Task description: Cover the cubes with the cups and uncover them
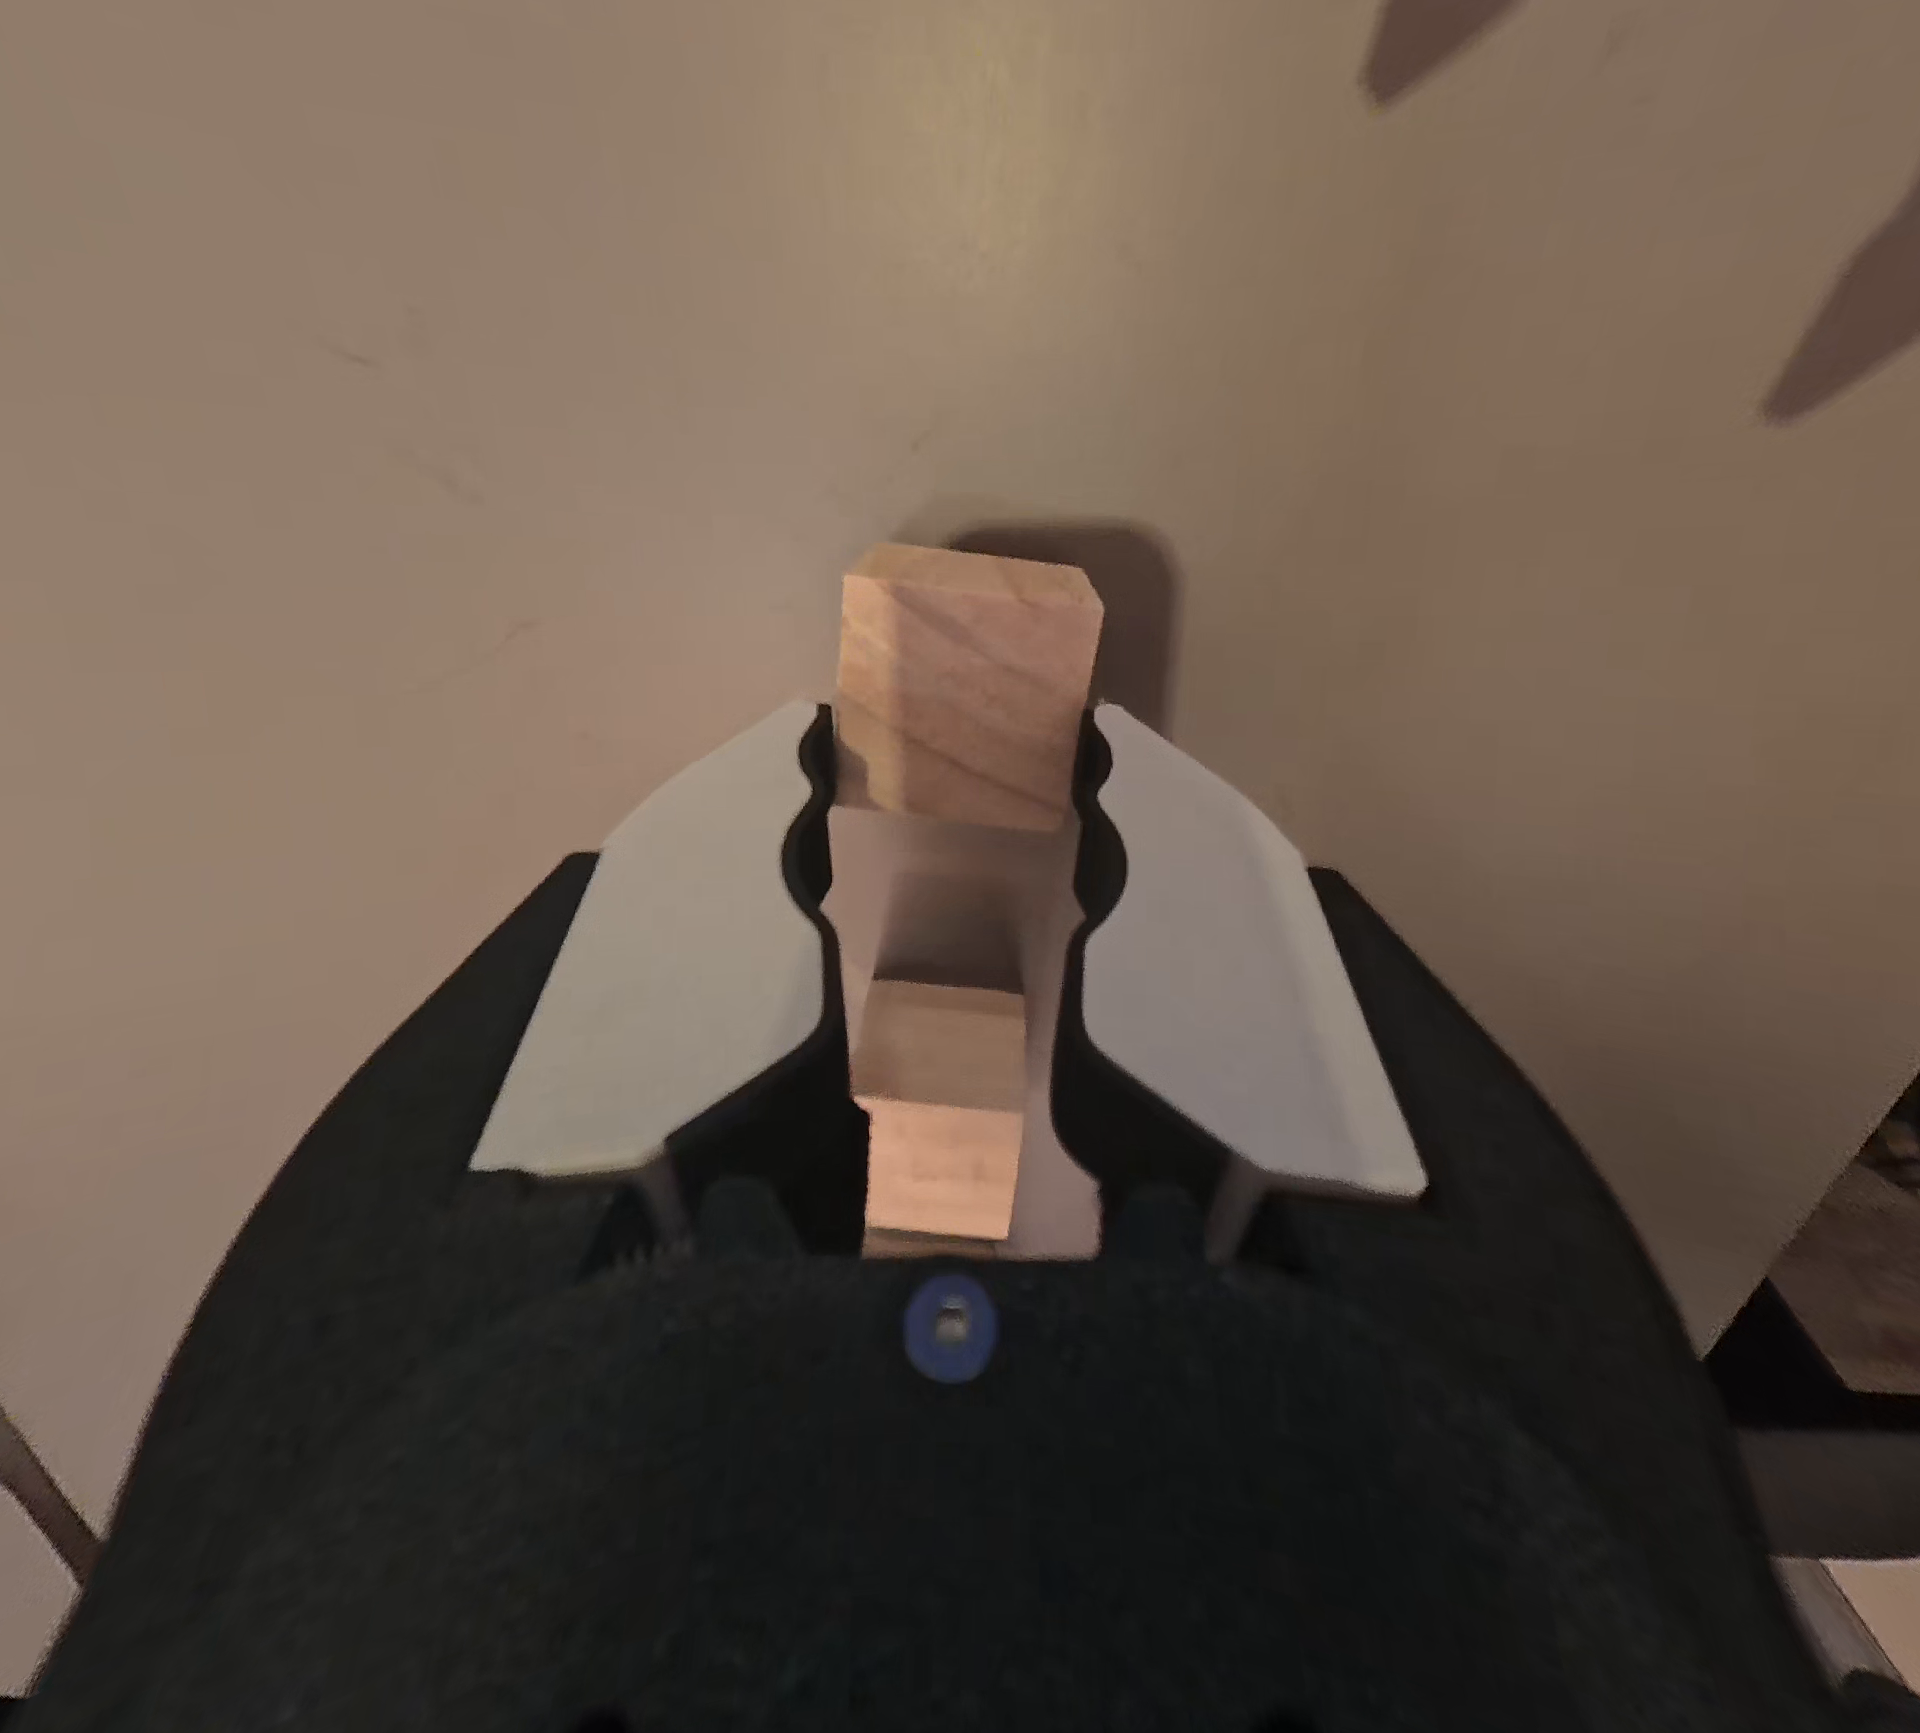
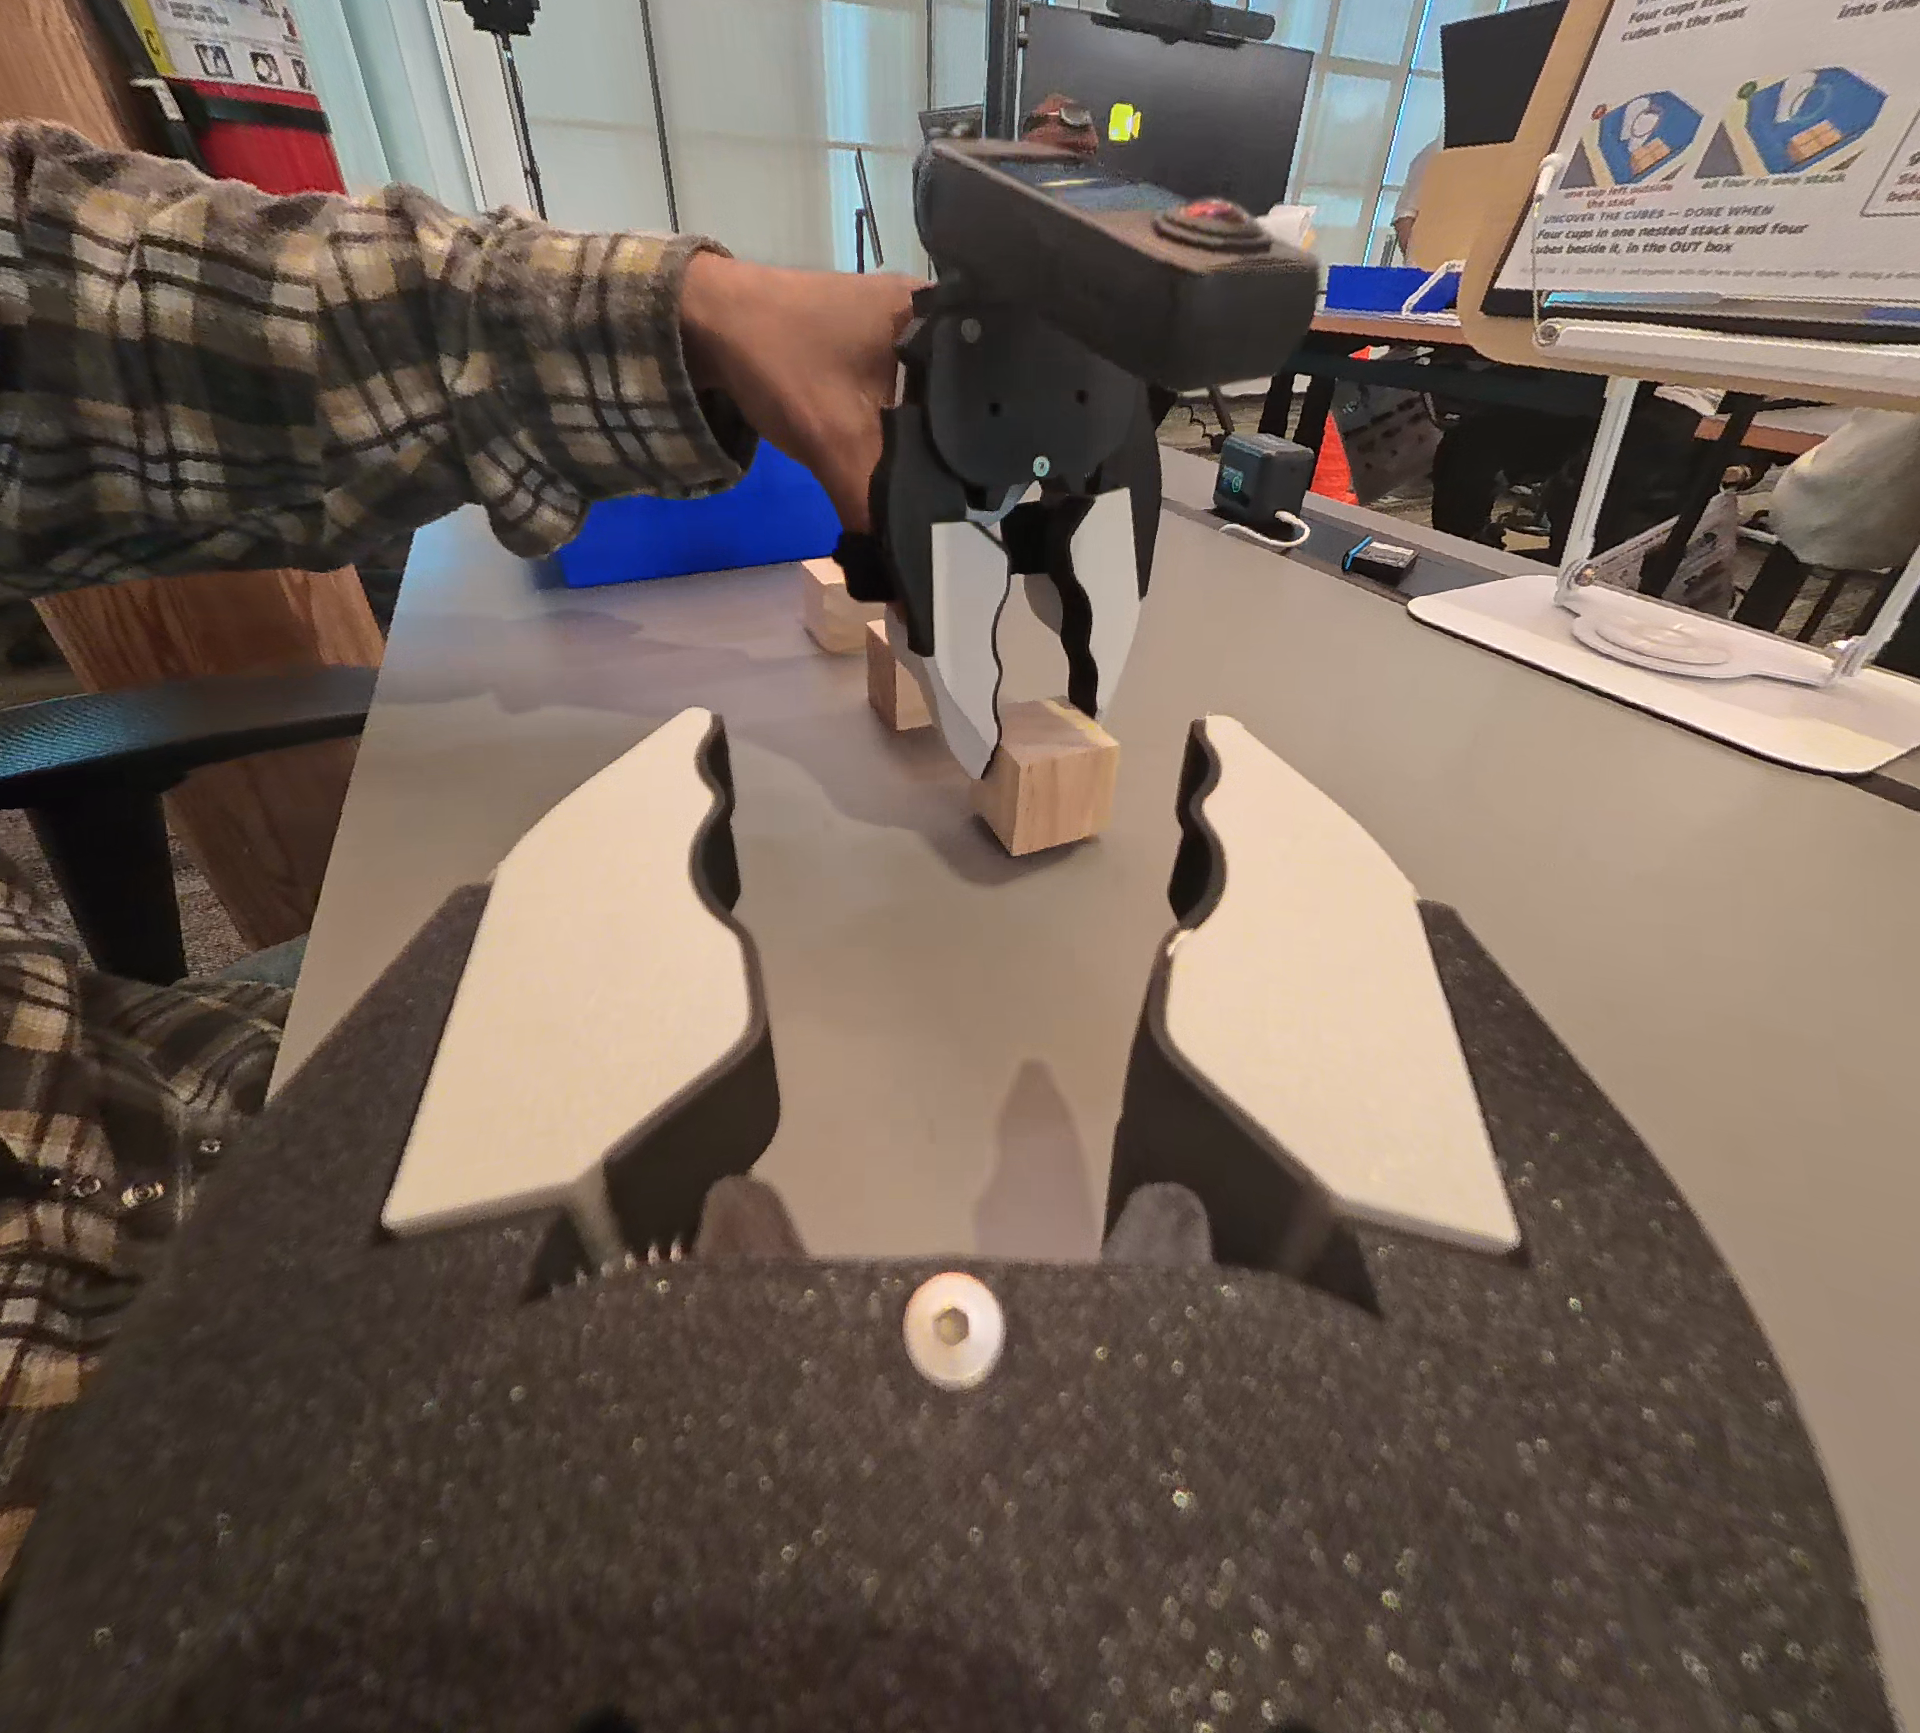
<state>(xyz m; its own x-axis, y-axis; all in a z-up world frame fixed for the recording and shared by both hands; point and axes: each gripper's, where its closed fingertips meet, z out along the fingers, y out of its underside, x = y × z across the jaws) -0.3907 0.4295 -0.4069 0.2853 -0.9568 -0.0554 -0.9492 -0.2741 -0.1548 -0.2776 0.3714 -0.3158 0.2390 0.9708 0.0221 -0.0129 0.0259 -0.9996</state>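
A wooden cube (image 1: pixel 966 696) sits on the grey table (image 1: pixel 520 229). My left gripper (image 1: pixel 956 748) points down and is shut on its two sides. In the right wrist view the same left gripper (image 2: pixel 1029 727) holds that cube (image 2: pixel 1049 784) at the table surface. Two more wooden cubes (image 2: pixel 896 681) (image 2: pixel 831 608) stand in a row behind it; they also show through the gap between the left fingers (image 1: pixel 940 1112). My right gripper (image 2: pixel 956 733) is open and empty, low over the table just short of the held cube. No cups are in view.
A person's hand and plaid sleeve (image 2: pixel 364 395) hold the left gripper. An instruction board (image 2: pixel 1714 73) on a white stand base (image 2: pixel 1662 675) stands at the right. A blue bin (image 2: pixel 696 530) is at the far table end. A chair arm (image 2: pixel 156 727) is left of the table.
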